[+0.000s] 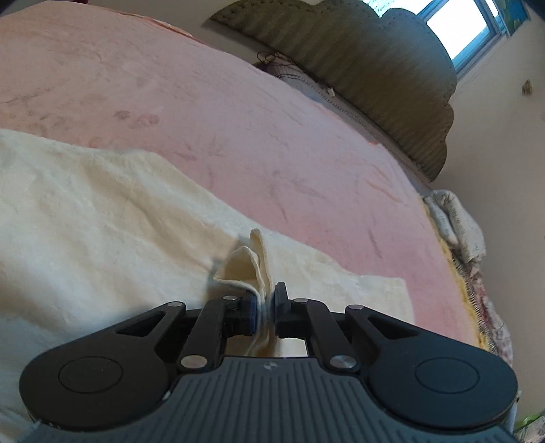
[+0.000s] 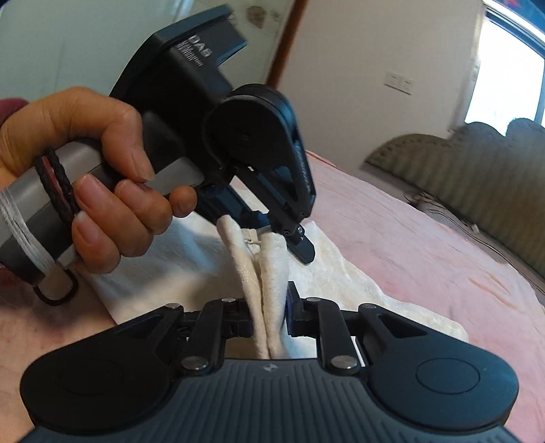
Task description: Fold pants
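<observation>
The cream fleece pants (image 1: 102,211) lie spread on the pink bedspread (image 1: 238,129). My left gripper (image 1: 265,306) is shut on a doubled edge of the pants, which sticks up between its pads. In the right wrist view my right gripper (image 2: 270,313) is shut on a thick folded edge of the pants (image 2: 269,272). The left gripper (image 2: 272,235) shows just ahead of it, held by a hand (image 2: 102,170), pinching the same edge a little farther along. Both hold the edge lifted above the rest of the pants (image 2: 357,289).
An olive quilted headboard (image 1: 374,75) runs along the bed's far side, with a window (image 1: 460,30) behind it. Bunched patterned bedding (image 1: 460,225) hangs at the bed's right edge. A thin cable (image 2: 442,208) lies near the headboard.
</observation>
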The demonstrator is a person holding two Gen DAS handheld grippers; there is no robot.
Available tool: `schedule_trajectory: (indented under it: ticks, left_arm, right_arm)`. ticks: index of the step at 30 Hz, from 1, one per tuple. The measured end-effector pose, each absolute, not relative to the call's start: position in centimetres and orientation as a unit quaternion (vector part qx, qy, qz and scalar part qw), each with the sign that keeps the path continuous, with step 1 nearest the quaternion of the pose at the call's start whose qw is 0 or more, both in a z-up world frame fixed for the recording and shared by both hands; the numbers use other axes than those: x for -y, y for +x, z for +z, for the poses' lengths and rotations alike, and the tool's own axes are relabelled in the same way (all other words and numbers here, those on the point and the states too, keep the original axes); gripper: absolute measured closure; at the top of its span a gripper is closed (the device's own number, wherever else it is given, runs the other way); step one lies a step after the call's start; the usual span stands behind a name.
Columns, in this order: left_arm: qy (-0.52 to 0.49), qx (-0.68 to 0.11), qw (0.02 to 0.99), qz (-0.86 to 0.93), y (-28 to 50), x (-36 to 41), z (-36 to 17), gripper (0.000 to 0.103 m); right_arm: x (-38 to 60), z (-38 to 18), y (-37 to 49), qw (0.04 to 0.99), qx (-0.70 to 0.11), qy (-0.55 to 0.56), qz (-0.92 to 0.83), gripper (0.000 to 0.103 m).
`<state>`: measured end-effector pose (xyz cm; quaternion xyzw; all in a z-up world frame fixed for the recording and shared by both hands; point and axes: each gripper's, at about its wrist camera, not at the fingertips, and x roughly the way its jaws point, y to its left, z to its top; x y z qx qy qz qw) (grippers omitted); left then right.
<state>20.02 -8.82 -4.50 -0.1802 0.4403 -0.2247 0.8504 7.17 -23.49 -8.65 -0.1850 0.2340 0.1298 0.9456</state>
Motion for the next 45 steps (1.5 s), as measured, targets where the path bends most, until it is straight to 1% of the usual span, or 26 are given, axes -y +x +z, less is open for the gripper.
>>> schedule_trajectory:
  ticks: [1,2,3,5,8,10,12,14,15,17,19,24,29,30,32,34,41,45]
  left_arm:
    - [-0.178,-0.447,0.849,-0.219,19.9,8.6,-4.8,0.089]
    - [-0.180,-0.446,0.850,-0.216,19.7,8.3,-4.9,0.079]
    - [-0.178,-0.442,0.853,-0.213,19.6,8.1,-4.8,0.072]
    - [-0.168,-0.434,0.860,-0.208,19.2,7.7,-4.4,0.070]
    - [-0.161,-0.433,0.866,-0.191,18.6,6.4,-3.8,0.064]
    - [-0.157,-0.432,0.870,-0.177,18.1,5.6,-3.4,0.062]
    - [-0.146,-0.426,0.879,-0.159,17.7,5.1,-2.8,0.058]
    - [-0.143,-0.422,0.882,-0.156,17.1,4.6,-2.3,0.052]
    - [-0.147,-0.425,0.879,-0.160,16.8,4.3,-2.1,0.052]
    - [-0.160,-0.433,0.870,-0.174,16.4,3.7,-1.8,0.047]
    - [-0.170,-0.438,0.864,-0.181,16.0,3.3,-1.7,0.044]
    - [-0.200,-0.454,0.845,-0.202,15.7,3.2,-1.7,0.043]
    - [-0.227,-0.472,0.821,-0.227,15.4,3.1,-1.9,0.039]
    - [-0.233,-0.477,0.814,-0.234,15.4,3.2,-2.0,0.039]
    - [-0.242,-0.484,0.804,-0.247,15.4,3.3,-2.2,0.038]
    - [-0.248,-0.492,0.794,-0.257,15.5,3.6,-2.5,0.037]
    - [-0.307,-0.532,0.738,-0.279,16.3,4.6,-4.7,0.036]
    - [-0.348,-0.555,0.704,-0.273,17.1,5.4,-6.6,0.036]
  right_arm:
    - [23.0,-9.2,7.6,0.940,-0.250,-0.192,0.130,0.086]
    - [22.7,-9.6,7.8,0.935,-0.263,-0.198,0.127,0.085]
    - [22.4,-9.8,7.6,0.934,-0.265,-0.206,0.124,0.085]
    - [22.4,-9.3,6.5,0.930,-0.267,-0.213,0.135,0.083]
    - [24.2,-7.5,4.7,0.930,-0.275,-0.162,0.180,0.075]
    - [25.8,-6.1,3.7,0.934,-0.265,-0.102,0.217,0.075]
    - [26.8,-5.3,3.1,0.944,-0.243,-0.060,0.215,0.075]
    - [26.9,-5.4,4.1,0.949,-0.243,-0.069,0.189,0.075]
    - [26.5,-5.8,4.5,0.947,-0.254,-0.083,0.179,0.075]
    - [25.9,-6.6,5.0,0.941,-0.269,-0.098,0.182,0.075]
    - [25.3,-6.8,4.9,0.937,-0.267,-0.110,0.197,0.075]
    - [23.0,-8.0,5.8,0.929,-0.272,-0.184,0.170,0.075]
    - [21.5,-9.1,5.1,0.929,-0.250,-0.247,0.117,0.075]
    - [21.3,-9.1,5.1,0.928,-0.247,-0.252,0.117,0.078]
    - [21.0,-9.3,5.0,0.927,-0.243,-0.255,0.126,0.090]
    - [21.3,-9.0,4.9,0.934,-0.237,-0.234,0.128,0.090]
    - [25.4,-6.8,4.7,0.958,-0.237,-0.080,0.142,0.090]
    - [26.4,-6.4,4.4,0.958,-0.242,-0.048,0.145,0.090]
